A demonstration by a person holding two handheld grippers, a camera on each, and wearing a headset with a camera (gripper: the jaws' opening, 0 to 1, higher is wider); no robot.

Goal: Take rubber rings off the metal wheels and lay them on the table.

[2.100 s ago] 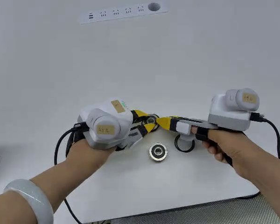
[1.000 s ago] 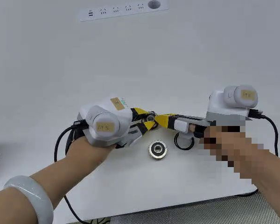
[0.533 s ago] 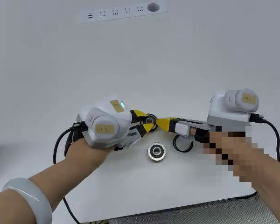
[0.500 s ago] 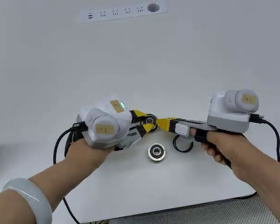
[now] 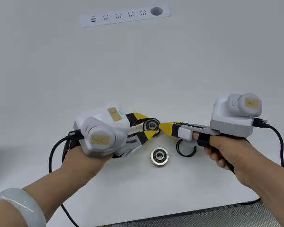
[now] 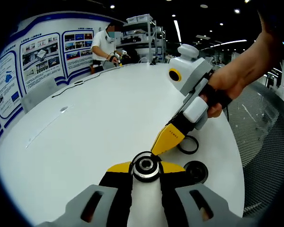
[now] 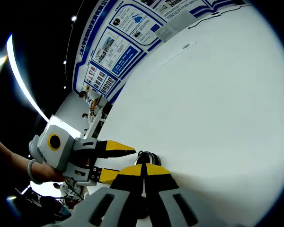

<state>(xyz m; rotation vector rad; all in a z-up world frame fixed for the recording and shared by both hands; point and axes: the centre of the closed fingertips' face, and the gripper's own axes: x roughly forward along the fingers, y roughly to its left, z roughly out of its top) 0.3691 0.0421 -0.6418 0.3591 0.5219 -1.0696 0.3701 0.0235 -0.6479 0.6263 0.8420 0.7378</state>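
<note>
Our left tool [image 5: 148,125] is clamped on a metal wheel [image 5: 152,125], one yellow jaw on either side of it, and holds it up off the bench [image 5: 189,71]. In the left gripper view the wheel [image 6: 146,165] faces us between the jaws, with a dark band round its rim. Our right tool [image 5: 162,126] comes in from 3 o'clock with its jaws pressed together and its tips against the wheel's rim at about 1 o'clock in the left gripper view. We cannot tell whether the tips have nipped the band. In the right gripper view the wheel [image 7: 147,157] sits just beyond the closed tips. Below the held wheel, at 5 o'clock in the head view, a second wheel [image 5: 159,155] lies flat on the bench. A loose rubber ring [image 5: 186,148] lies at 3 o'clock just beside it, under the right tool's body. A white power strip [image 5: 125,13] lies far off at 12 o'clock.
</note>
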